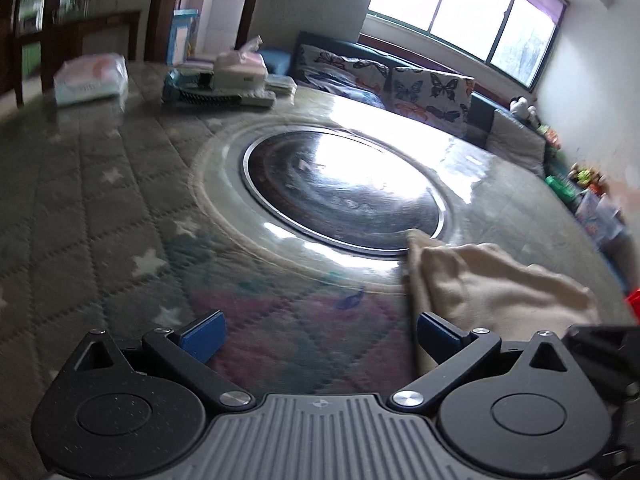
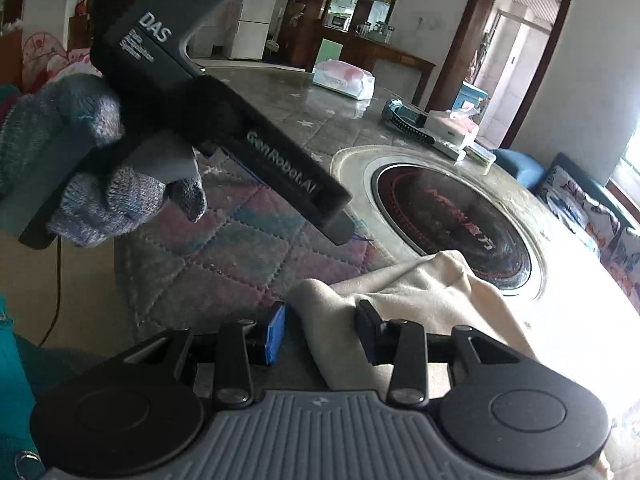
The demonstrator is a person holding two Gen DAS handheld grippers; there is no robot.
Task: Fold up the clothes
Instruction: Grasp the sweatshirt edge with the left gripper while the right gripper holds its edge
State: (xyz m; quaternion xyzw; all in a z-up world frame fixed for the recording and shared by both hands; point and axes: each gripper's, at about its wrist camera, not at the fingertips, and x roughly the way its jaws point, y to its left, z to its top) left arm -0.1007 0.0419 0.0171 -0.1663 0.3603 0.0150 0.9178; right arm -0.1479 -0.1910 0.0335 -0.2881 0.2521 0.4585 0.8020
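Note:
A beige cloth (image 1: 492, 280) lies crumpled on the near right part of the round table (image 1: 120, 200). My left gripper (image 1: 320, 336) is open wide above the quilted table cover, its right finger (image 1: 436, 334) just at the cloth's left edge and nothing between the fingers. In the right wrist view the same beige cloth (image 2: 420, 292) runs between the fingers of my right gripper (image 2: 322, 332), which stands half-closed around a fold without pinching it. A gloved hand (image 2: 92, 168) holds the left gripper's body (image 2: 224, 120) up and to the left.
A round black cooktop (image 1: 344, 188) sits in the table's middle, shiny with window glare. At the far side lie a white plastic bag (image 1: 92, 78) and a tissue box among small items (image 1: 236, 76). A sofa with butterfly cushions (image 1: 400, 80) stands beyond the table.

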